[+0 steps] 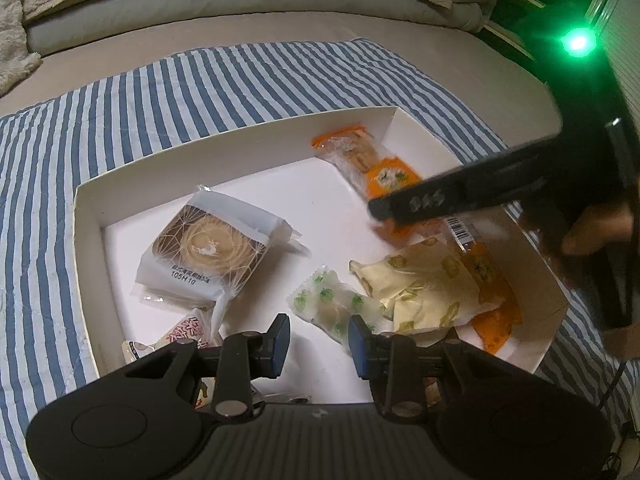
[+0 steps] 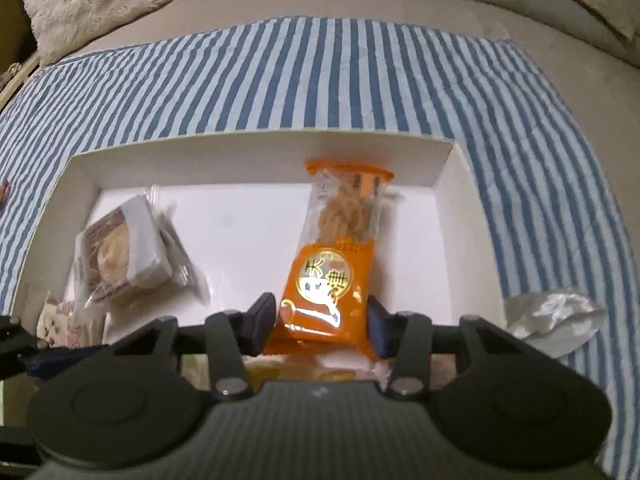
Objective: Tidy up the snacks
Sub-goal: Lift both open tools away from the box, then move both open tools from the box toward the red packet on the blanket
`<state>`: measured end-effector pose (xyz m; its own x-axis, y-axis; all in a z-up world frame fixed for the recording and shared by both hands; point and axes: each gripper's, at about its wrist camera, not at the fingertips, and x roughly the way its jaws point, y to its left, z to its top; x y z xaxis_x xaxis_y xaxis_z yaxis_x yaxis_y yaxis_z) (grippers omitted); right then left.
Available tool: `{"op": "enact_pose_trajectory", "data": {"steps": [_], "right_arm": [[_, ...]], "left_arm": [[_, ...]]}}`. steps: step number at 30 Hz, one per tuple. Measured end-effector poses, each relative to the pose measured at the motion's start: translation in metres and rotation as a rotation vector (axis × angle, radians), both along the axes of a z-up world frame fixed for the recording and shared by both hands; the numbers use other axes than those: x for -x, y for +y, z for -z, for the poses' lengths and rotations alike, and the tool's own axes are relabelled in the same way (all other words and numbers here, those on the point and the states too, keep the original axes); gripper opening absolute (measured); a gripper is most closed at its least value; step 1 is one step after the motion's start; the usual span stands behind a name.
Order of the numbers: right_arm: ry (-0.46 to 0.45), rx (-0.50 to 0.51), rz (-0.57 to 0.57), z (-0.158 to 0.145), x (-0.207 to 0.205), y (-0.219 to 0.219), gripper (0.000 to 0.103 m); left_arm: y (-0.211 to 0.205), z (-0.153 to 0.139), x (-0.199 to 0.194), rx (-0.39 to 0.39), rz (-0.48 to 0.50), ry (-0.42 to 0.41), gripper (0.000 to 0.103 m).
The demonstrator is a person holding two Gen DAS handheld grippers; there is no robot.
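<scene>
Already we have several snacks lying in the white box (image 2: 442,164); our right gripper (image 2: 322,322) straddles the orange packet (image 2: 320,288) near its right side, jaws apparently loosened, while our left gripper (image 1: 318,342) hovers clenched, empty.

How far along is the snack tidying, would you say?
Several packets already lie in the white box: the cookie packet, a yellow packet. In hand: the right gripper's fingers straddle an orange packet there. Left, perhaps: a crumpled silver wrapper outside on the striped cloth.
</scene>
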<state>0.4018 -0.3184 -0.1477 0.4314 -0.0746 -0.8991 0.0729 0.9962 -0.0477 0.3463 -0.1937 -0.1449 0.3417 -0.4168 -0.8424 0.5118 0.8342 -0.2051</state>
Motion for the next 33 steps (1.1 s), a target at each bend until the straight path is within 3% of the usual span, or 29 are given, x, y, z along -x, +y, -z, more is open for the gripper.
{"op": "enact_pose_trajectory", "data": {"steps": [9,14,18,23,27,28,30,33], "right_arm": [[-0.131,0.098,0.101,-0.027,0.015,-0.025,0.053],[-0.127,0.101,0.115,-0.027,0.017,-0.032,0.053],[-0.128,0.176,0.139,-0.029,0.019,-0.032,0.055],[-0.11,0.081,0.173,-0.031,0.023,-0.046,0.056],[-0.107,0.042,0.158,-0.033,0.026,-0.044,0.065],[-0.105,0.029,0.15,-0.033,0.029,-0.043,0.065],[-0.108,0.01,0.137,-0.038,0.033,-0.04,0.069],[-0.12,-0.006,0.128,-0.047,0.044,-0.039,0.077]], "left_arm": [[-0.001,-0.001,0.002,0.001,-0.001,-0.003,0.035],[-0.001,-0.002,0.003,-0.005,0.002,-0.004,0.035],[-0.001,-0.002,0.004,-0.005,0.004,-0.002,0.035],[-0.001,-0.002,0.005,-0.008,0.001,-0.002,0.035],[0.0,-0.005,0.009,-0.007,-0.008,-0.003,0.036],[0.001,-0.006,0.011,-0.007,-0.008,-0.004,0.038],[0.001,-0.01,0.014,-0.001,-0.01,-0.011,0.054],[0.002,-0.015,0.02,0.003,-0.009,-0.016,0.062]]}}
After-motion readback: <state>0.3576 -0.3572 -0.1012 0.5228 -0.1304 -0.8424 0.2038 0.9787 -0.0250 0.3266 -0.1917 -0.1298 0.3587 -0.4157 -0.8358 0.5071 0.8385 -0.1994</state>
